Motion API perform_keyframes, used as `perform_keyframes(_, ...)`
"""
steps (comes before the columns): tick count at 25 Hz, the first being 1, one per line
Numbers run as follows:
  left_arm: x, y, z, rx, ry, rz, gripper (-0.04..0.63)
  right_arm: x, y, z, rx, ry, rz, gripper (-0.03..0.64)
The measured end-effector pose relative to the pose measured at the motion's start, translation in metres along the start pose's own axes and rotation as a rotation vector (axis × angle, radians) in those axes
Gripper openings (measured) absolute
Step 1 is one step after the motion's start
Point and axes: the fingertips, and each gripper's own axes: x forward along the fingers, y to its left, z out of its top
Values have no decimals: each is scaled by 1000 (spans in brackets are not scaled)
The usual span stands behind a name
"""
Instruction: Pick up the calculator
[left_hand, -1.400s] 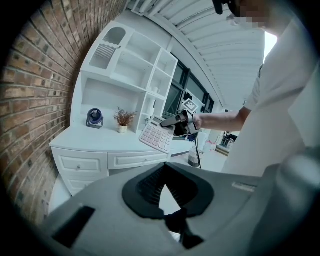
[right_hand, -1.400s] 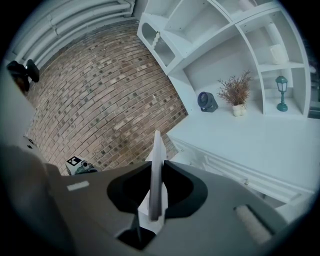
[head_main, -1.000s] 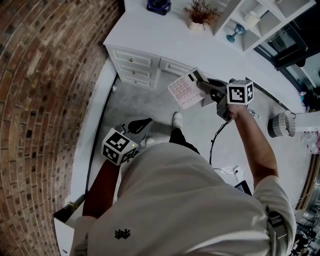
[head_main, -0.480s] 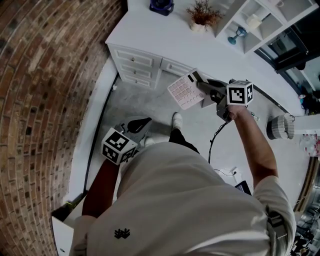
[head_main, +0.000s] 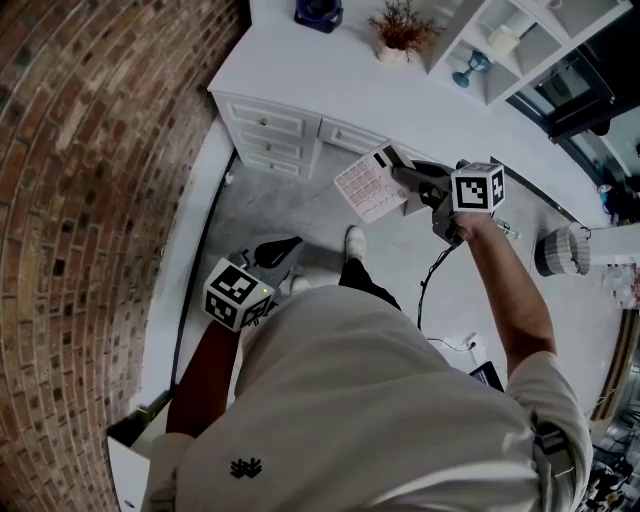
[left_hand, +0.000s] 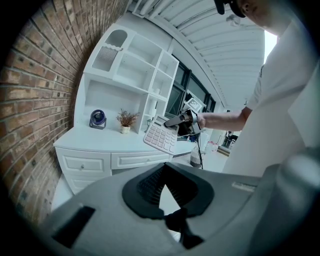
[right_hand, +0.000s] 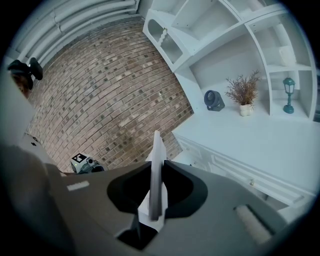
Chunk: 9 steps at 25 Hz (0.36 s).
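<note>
Calculator (head_main: 372, 183) raised in the air before the white bench (head_main: 300, 60), right claw (head_main: 407, 176) clamped on its right end, left claw (head_main: 285, 247) low at left, jaws apart, empty

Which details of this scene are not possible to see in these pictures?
- Calculator key labels: the right gripper view shows it edge-on, clamped in the right gripper; the other views show it too small.
- Shelf unit contents: cut off by the head view's top edge.
- Floor under the person: hidden by the torso in the head view.
</note>
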Motion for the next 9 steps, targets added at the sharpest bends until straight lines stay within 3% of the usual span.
perform_keyframes(9, 4, -4, -4, -7, 14, 0, 6, -4, -3, -4, 2, -1, 16, 77)
